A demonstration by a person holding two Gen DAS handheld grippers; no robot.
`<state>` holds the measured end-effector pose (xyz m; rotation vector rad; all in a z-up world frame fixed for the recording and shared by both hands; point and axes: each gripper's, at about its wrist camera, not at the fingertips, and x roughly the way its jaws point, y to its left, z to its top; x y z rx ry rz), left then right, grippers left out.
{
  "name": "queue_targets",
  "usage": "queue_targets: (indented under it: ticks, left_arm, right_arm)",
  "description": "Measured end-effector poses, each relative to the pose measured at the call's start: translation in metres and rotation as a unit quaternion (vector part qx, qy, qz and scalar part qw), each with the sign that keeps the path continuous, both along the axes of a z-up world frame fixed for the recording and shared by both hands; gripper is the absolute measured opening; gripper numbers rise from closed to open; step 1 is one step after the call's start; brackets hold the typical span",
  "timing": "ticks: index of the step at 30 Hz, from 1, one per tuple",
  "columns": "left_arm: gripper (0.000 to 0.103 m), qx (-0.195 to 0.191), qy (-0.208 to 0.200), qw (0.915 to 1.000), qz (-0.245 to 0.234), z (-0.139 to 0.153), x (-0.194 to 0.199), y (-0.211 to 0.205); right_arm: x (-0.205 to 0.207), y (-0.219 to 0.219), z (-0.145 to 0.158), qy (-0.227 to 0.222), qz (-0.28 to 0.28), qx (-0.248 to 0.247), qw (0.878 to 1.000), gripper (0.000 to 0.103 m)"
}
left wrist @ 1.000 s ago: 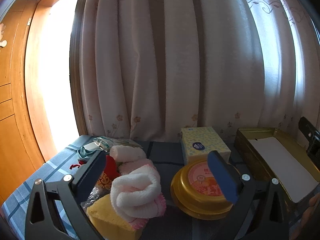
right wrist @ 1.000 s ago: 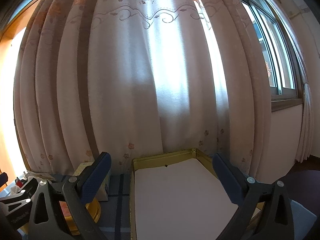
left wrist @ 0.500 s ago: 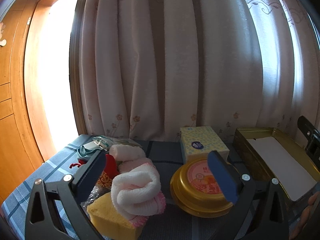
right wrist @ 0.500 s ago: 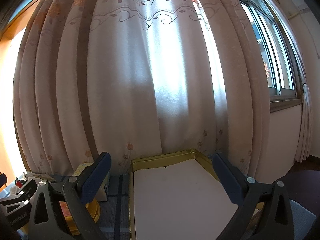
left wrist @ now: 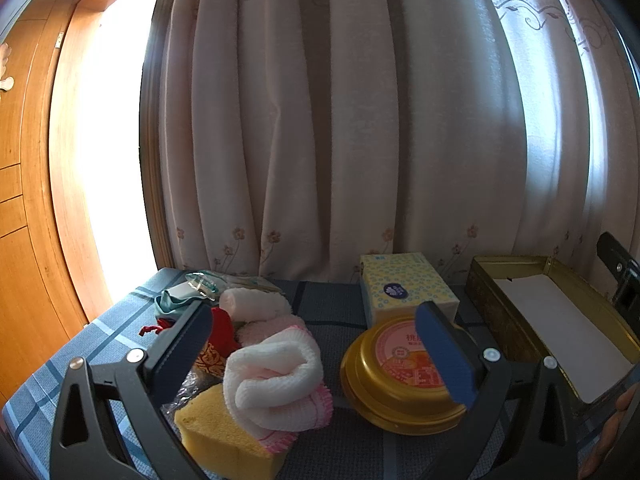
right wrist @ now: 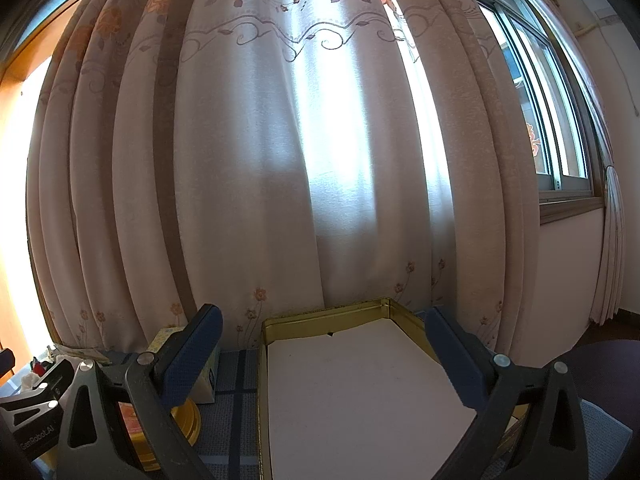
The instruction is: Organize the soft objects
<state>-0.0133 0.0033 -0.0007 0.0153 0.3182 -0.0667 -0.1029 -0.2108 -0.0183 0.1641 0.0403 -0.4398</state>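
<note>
Towels [left wrist: 276,380] lie between the wide-open left gripper [left wrist: 316,352]; right gripper [right wrist: 324,364] gapes, seemingly empty, over the tin [right wrist: 264,360].

Count, items on blue plaid bench [left wrist: 120,320]:
- rolled white-and-pink towels [left wrist: 276,384]: 3, near left edge
- yellow sponge block [left wrist: 220,436]: 1
- red drawstring pouch [left wrist: 220,330]: 1
- round gold tin [left wrist: 396,380]: 1
- yellow patterned tissue box [left wrist: 404,286]: 1
- open rectangular gold tin with white liner [left wrist: 500,320]: 1, right edge
</note>
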Motion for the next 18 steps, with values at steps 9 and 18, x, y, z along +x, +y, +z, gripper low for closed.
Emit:
queue_targets:
  ticks: [9,18]
  left_arm:
    - [0.103,-0.003,0.001,1.0000,-0.004,0.000,-0.006,0.005]
    - [0.102,-0.007,0.004,1.0000,-0.005,0.000,-0.009,0.011]
  right_arm:
    - [-0.003,0.002,0.000,-0.007,0.009,-0.006,1.000,0.102]
    - [-0.004,0.007,0.001,-0.007,0.014,-0.015,1.000,0.102]
